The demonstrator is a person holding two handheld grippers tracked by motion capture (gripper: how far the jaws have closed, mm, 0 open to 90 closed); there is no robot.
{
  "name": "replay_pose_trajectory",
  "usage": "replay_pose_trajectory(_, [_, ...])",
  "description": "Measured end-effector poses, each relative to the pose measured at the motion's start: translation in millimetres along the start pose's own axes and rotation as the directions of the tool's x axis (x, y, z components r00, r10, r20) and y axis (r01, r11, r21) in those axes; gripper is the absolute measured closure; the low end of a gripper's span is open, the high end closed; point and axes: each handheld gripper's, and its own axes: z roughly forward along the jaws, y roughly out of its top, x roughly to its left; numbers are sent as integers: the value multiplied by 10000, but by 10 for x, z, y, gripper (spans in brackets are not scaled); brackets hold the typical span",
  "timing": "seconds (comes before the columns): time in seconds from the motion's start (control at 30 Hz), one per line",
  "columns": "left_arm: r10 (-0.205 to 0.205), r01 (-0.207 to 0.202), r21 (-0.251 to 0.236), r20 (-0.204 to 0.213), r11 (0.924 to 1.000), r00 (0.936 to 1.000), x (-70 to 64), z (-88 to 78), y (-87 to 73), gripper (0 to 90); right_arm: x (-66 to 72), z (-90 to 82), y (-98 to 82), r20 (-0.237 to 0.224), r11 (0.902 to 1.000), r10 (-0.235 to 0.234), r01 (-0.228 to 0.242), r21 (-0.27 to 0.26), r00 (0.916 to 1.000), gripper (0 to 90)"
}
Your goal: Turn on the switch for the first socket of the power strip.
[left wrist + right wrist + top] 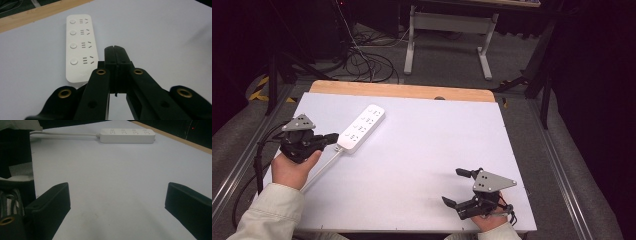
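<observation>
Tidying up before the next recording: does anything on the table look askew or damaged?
Nothing looks damaged. The white power strip lies flat but at a slant to the table's edges, its cord trailing off toward the near left corner.

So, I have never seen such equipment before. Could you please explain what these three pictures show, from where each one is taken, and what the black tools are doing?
A person sits at a table and holds a hand tool in each hand. Each tool is a black two-jaw gripper with a small camera on it.

The high view looks down from above the person. The left gripper is at the left and the right gripper at the lower right, on a table covered with a pale grey sheet.

On the sheet lies a white plastic power strip with four rows of sockets, and its white cable runs back toward the person.

The left gripper view looks along its own jaws: they are pressed shut, empty, their tips right beside the strip's near end. Whether they touch it, I cannot tell.

The right gripper view shows its jaws wide open, holding nothing, with the strip far off.
</observation>
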Motion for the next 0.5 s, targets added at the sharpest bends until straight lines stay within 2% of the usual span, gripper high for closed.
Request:
replay_pose_trajectory(0.07, [-33,34,77,-51,10000,10000,24,42,2,900,0,1,-1,2,10000,-17,17,16,10000,67])
replay_pose_trajectory(0.23, [186,-160,491,-539,9987,9984,56,148,8,900,0,4,-3,9,10000,-15,15,43,10000,67])
replay_pose_trajectory(0.5, [184,-149,760,-448,9970,9988,108,275,18,900,2,9,-4,-27,10000,-11,11,37,10000,68])
